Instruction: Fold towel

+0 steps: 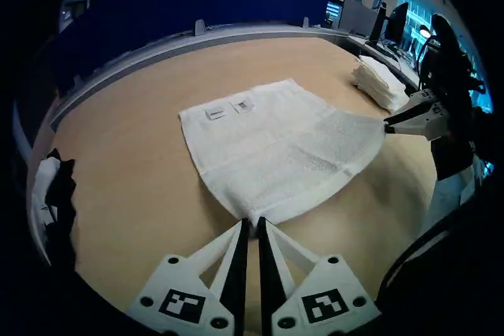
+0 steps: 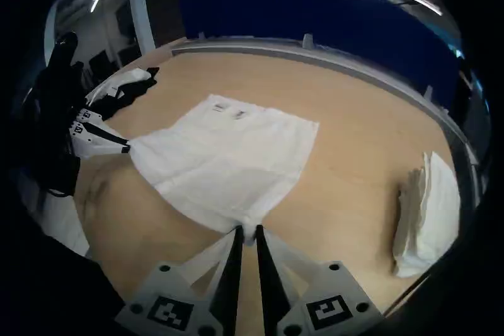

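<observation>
A white towel [image 1: 277, 147] lies spread on the wide wooden table [image 1: 126, 166], its far edge flat and its near edge lifted a little, with a stack [image 2: 428, 216] of folded cloths well apart at the table's rim. I have the left gripper [image 1: 252, 221] closed almost fully, both fingers pinching one near corner, and the right gripper [image 2: 247, 230] pinched the same way on the other near corner. The cloth looks light, soft and limp, so I judge it will sag and drape rather than keep its shape, and is best held by the hemmed corners.
</observation>
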A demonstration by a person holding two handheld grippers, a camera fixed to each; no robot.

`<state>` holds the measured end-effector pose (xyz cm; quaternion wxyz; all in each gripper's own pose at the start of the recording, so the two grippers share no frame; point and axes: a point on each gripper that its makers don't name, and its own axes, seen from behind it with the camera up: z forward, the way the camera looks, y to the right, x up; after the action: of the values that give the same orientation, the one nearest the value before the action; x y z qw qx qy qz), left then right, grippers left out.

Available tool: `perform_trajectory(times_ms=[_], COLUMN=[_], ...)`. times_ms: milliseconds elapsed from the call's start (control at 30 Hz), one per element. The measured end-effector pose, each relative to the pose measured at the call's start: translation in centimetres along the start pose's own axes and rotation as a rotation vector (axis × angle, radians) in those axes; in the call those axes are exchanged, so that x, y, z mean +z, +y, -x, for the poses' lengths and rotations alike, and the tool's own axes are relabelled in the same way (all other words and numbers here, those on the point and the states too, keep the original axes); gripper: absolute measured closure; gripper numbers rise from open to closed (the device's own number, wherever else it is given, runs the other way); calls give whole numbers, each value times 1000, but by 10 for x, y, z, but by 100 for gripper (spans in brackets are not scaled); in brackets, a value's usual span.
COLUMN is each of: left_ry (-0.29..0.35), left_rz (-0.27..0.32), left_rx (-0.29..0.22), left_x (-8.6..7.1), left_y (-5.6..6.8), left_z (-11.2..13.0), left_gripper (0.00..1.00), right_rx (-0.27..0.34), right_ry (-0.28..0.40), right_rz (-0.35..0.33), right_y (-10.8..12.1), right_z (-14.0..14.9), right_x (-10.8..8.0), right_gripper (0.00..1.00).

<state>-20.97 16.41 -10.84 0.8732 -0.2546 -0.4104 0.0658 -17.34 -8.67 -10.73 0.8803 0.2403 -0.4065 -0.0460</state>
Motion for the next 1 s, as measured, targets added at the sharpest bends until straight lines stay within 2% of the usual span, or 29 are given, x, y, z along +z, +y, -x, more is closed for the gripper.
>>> perform_trajectory(times_ms=[267, 400, 667, 1000], left_ry=[-16, -19, -25, -11], left_rz=[22, 32, 33, 33], left_rx=[-5, -11, -19, -53], left_x=[-29, -39, -41, -39], left_y=[11, 16, 17, 6], left_z=[-5, -6, -5, -24], left_gripper=[89, 89, 89, 89], right_rx=[35, 41, 43, 32], right_ry=[15, 18, 9, 22], right_rz=[-17, -21, -29, -23], right_y=[-11, -16, -21, -12], right_z=[-14, -16, -13, -34], right_x=[-29, -40, -42, -35], right_gripper=[85, 84, 84, 84])
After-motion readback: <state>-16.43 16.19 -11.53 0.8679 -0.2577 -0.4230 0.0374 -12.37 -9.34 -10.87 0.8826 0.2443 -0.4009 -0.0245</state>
